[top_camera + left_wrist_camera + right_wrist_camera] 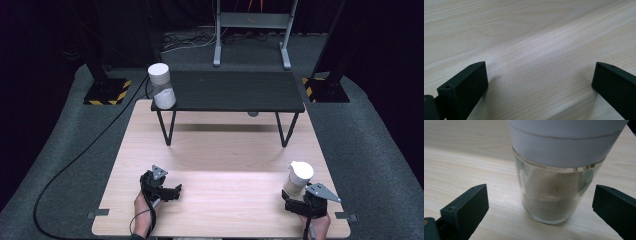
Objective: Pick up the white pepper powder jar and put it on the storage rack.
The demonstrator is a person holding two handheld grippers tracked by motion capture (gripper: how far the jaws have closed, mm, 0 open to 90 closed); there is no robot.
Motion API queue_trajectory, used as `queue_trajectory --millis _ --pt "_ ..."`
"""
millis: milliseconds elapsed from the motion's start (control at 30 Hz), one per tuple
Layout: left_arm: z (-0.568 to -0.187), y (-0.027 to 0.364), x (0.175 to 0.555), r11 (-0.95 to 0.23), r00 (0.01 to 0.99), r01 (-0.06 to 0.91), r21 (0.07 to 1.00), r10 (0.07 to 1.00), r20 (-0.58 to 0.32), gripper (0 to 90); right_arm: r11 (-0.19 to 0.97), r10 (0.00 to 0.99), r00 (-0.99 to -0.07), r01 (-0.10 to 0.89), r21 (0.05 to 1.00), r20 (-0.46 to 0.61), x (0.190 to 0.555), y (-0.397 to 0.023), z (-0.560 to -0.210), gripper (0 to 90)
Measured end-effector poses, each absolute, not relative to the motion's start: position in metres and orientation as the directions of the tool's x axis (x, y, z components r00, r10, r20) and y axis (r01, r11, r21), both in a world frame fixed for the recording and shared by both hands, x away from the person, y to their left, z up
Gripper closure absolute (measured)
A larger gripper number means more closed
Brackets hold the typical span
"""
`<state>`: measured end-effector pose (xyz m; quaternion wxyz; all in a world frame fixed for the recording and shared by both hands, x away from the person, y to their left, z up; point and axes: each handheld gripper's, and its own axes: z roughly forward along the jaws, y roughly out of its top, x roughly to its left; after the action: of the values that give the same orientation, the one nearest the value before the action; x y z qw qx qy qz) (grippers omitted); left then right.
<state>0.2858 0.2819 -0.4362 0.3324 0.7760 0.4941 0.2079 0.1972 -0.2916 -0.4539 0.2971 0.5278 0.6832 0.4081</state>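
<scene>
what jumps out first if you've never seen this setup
First, the glass jar with a white lid standing on the light wooden table near its right front corner, right in front of the open right tongs, which do not touch it. A second white-lidded jar stands on the left end of the low black shelf at the back, while the left tongs sit open over bare wood.

Left gripper [172, 191]: low at the near left of the table, jaws spread wide, nothing between them.
Right gripper [290, 197]: low at the near right, jaws spread wide.
Hands: each grasps its gripper from the near edge.
</scene>
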Motion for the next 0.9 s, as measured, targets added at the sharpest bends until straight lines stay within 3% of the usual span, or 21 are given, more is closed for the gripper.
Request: queue_trajectory --millis 267,633,900 --pt "-0.436 0.282 0.286 -0.291 0.428 0.628 0.722 0.904 -0.007 0.3 0.077 0.959 -0.271 0.516 0.853 0.077 0.204 -0.299 -0.450 0.0" --pt "-0.436 0.283 0.286 -0.290 0.428 0.627 0.723 0.904 -0.009 0.4 0.184 0.957 -0.287 0.517 0.836 -0.034 0.218 -0.290 -0.415 0.0" --pt "-0.436 0.283 0.285 -0.294 0.431 0.626 0.722 0.902 -0.007 0.4 0.204 0.958 -0.283 0.535 0.820 -0.054 0.235 -0.287 -0.403 0.0"
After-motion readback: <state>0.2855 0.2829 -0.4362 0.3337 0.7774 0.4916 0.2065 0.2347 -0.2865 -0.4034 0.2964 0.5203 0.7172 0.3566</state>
